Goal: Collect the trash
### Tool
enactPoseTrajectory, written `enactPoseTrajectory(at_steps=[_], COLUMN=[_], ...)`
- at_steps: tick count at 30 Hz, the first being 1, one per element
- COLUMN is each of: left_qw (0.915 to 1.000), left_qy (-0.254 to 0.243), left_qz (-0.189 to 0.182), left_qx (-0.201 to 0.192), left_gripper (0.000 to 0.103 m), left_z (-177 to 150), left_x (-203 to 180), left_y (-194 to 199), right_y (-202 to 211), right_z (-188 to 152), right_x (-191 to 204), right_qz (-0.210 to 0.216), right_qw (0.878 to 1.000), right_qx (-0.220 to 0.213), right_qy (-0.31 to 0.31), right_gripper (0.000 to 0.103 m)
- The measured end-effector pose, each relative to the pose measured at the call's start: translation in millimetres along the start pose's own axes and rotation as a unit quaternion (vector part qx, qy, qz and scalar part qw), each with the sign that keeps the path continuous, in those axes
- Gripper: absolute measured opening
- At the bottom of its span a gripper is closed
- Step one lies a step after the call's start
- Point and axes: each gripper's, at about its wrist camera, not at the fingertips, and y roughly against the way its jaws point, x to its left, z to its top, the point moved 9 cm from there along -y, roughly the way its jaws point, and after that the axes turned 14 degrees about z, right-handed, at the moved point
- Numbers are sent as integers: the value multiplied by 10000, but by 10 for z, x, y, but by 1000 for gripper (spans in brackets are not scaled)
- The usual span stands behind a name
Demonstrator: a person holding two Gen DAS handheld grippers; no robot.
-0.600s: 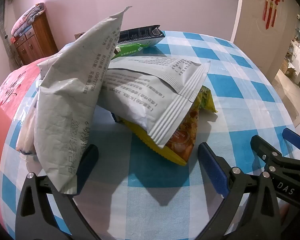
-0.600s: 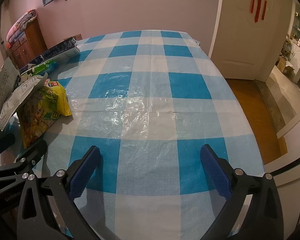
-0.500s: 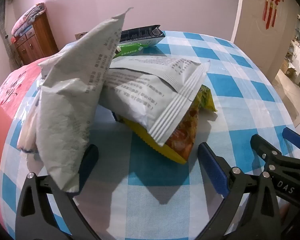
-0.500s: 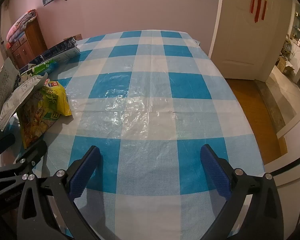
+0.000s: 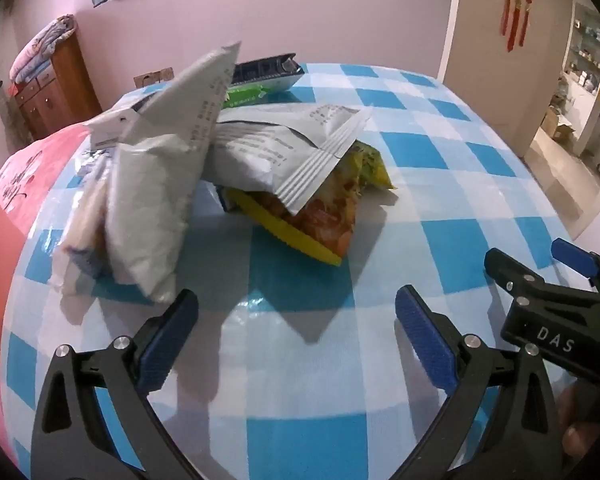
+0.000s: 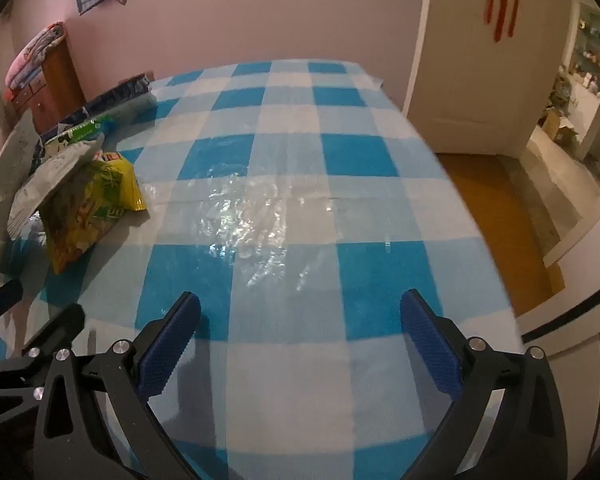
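Left tongs (image 5: 296, 320): spread wide, holding nothing, low over the table (image 5: 440, 208), which wears a blue-and-white checked cloth under clear plastic.
Right tongs (image 6: 300, 322): spread wide, holding nothing, over a bare stretch of the checks; also seen at the right edge of the left view.

Trash, all in one heap at the table's left side, just ahead of the left tongs:
- Grey bag (image 5: 156, 200), printed text, standing tilted with one corner up; its lower corner just beside the left tongs' left finger.
- Second grey bag (image 5: 284, 148), lying across the heap, its ribbed seal hanging over the yellow bag.
- Yellow bag (image 5: 320, 216), under the second grey bag, on the cloth.
- Green wrapper (image 5: 244, 96), behind the grey bags.
- Dark box (image 5: 266, 70), farthest back.

Surroundings: wooden cabinet (image 5: 56, 88) with folded bedding on top, far left; white door (image 6: 460, 60), right.
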Motion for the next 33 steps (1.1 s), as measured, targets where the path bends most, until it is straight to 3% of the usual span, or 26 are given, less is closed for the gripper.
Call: enactPoseTrajectory(at_steps=[12,23,30,33], left_qw=[9979,9929,9902,9889], left_qy=[206,464,562,564], left_qz=[117,401,503,588], left_qx=[-596,-1020,-1174,-1241], left_gripper=[99,99,99,99], left_z=[62,143,160,174], left_x=[435,915,1162,1269], left_y=[565,896,991,1030], right_y=[858,1291,1542,1561], right_z=[166,265,349,357], right_x=[367,831,1072,1189], right_qz=[176,675,732,818], right_qw=[9944,9864,9759,9749], right_qx=[-1003,-1377,-1798,-1762], right_qy=[273,596,1000,1093], right_gripper=[99,99,99,99])
